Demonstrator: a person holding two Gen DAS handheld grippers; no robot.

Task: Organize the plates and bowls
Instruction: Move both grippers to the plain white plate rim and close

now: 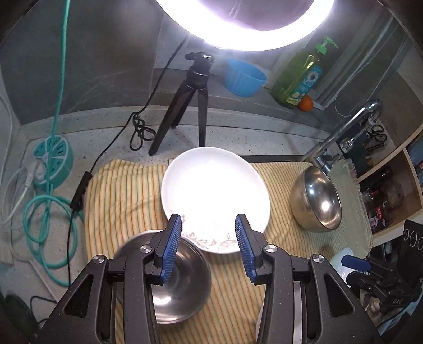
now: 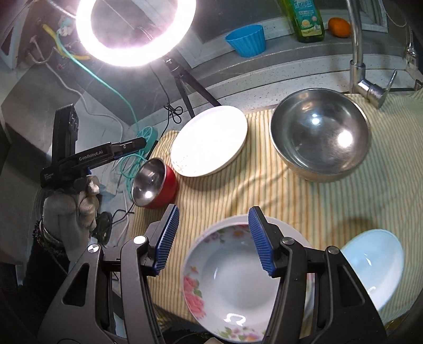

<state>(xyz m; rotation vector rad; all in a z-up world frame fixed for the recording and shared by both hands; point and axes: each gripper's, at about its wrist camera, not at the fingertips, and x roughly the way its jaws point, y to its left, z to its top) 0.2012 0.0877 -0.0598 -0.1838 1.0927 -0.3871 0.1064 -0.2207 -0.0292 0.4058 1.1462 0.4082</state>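
Note:
My left gripper (image 1: 208,225) is open above the near rim of a white plate (image 1: 214,193) on the striped cloth (image 1: 121,190); it also shows in the right wrist view (image 2: 140,143). A small red bowl with a steel inside (image 1: 169,277) sits under its left finger, also in the right wrist view (image 2: 153,182). A large steel bowl (image 2: 320,132) stands at the right. My right gripper (image 2: 212,214) is open over a floral bowl (image 2: 230,280) that rests on a white plate (image 2: 290,227). A pale blue bowl (image 2: 375,262) lies to its right.
A ring light on a black tripod (image 1: 190,95) stands behind the cloth. A blue cup (image 2: 247,39), a green soap bottle (image 2: 304,18) and an orange (image 2: 339,26) sit on the ledge. The faucet (image 2: 359,66) rises at the right. Teal cable (image 1: 45,206) coils at the left.

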